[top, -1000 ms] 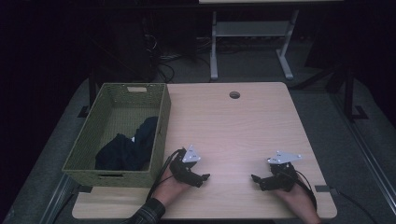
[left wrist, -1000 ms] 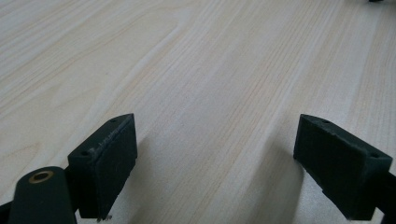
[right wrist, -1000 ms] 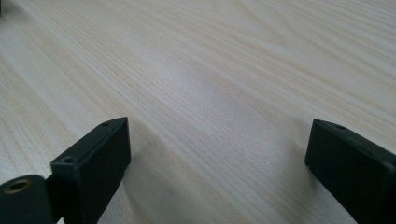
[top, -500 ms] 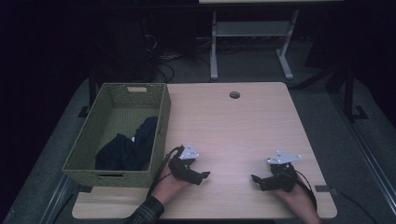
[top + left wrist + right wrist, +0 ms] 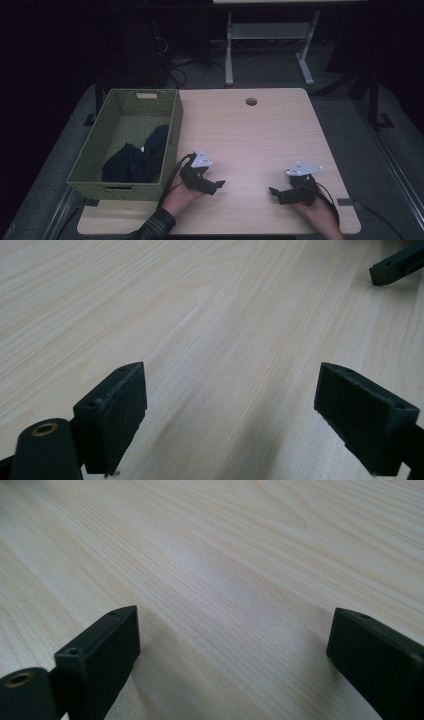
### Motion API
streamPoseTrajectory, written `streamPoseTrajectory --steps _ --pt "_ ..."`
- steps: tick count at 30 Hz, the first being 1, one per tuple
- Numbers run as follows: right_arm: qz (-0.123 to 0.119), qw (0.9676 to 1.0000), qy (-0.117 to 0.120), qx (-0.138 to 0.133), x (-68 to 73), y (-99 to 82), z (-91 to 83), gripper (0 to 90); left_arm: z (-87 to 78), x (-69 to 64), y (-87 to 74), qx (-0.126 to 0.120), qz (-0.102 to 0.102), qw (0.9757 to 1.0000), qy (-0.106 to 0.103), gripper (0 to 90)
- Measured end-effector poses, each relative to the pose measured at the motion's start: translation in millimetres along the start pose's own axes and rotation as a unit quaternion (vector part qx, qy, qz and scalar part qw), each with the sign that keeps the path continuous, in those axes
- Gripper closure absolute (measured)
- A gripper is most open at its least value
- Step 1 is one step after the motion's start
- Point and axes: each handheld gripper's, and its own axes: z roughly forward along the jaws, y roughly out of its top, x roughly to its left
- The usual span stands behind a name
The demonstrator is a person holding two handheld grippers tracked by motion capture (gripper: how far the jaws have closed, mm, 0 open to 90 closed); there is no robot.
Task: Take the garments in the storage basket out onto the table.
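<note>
Both grippers rest low on the light wooden table (image 5: 250,135) near its front edge, pointing toward each other. My left gripper (image 5: 219,186) sits just right of the basket; in its own view the left gripper (image 5: 230,410) stands open with bare wood between its jaws. My right gripper (image 5: 273,192) lies at the front right, and the right gripper (image 5: 235,655) also stands open over bare wood. A jaw tip of the right gripper (image 5: 397,264) shows at the top right of the left gripper view.
A green woven basket (image 5: 114,182) stands at the table's left side with dark blue clothing (image 5: 137,157) heaped inside. A round cable hole (image 5: 251,101) sits near the far edge. Beyond the table stand a white desk frame (image 5: 265,35) and cables on a dark floor.
</note>
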Motion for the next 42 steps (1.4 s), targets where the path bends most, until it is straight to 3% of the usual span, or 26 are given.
streamPoseTrajectory --steps 42 --pt "0.000 1.0000 0.002 0.001 0.4 -0.3 -0.6 6.2 -14.5 1.1 13.9 -0.012 -0.001 0.9999 0.002 13.1"
